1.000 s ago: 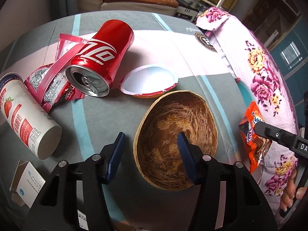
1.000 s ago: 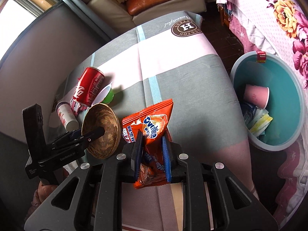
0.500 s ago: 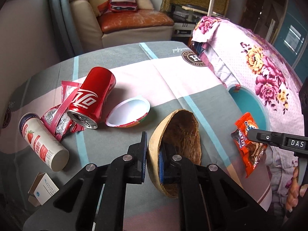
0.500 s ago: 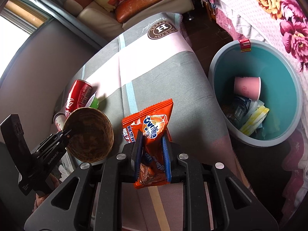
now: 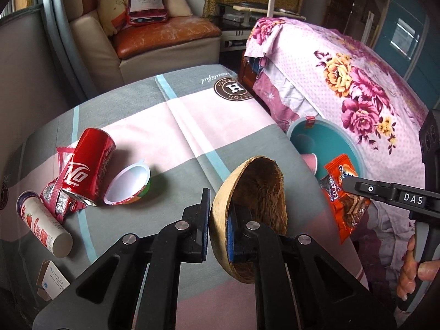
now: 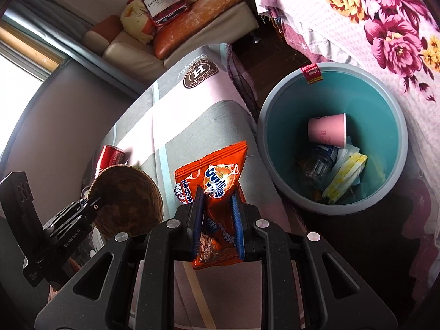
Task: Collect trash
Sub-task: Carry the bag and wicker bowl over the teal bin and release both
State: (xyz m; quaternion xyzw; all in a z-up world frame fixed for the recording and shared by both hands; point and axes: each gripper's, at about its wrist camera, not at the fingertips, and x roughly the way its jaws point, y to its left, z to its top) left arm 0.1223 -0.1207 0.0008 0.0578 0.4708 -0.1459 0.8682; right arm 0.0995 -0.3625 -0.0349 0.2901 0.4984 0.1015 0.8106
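Left gripper pinches the rim of the coconut shell bowl, lifted clear above the table. Right gripper clamps the orange Ovaltine wrapper, held beside the teal bin.

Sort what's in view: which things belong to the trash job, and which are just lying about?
Job:
left gripper shut on coconut shell
right gripper shut on orange wrapper
teal bin
cola can
white cup
strawberry tube

Lying about:
sofa
floral bedspread
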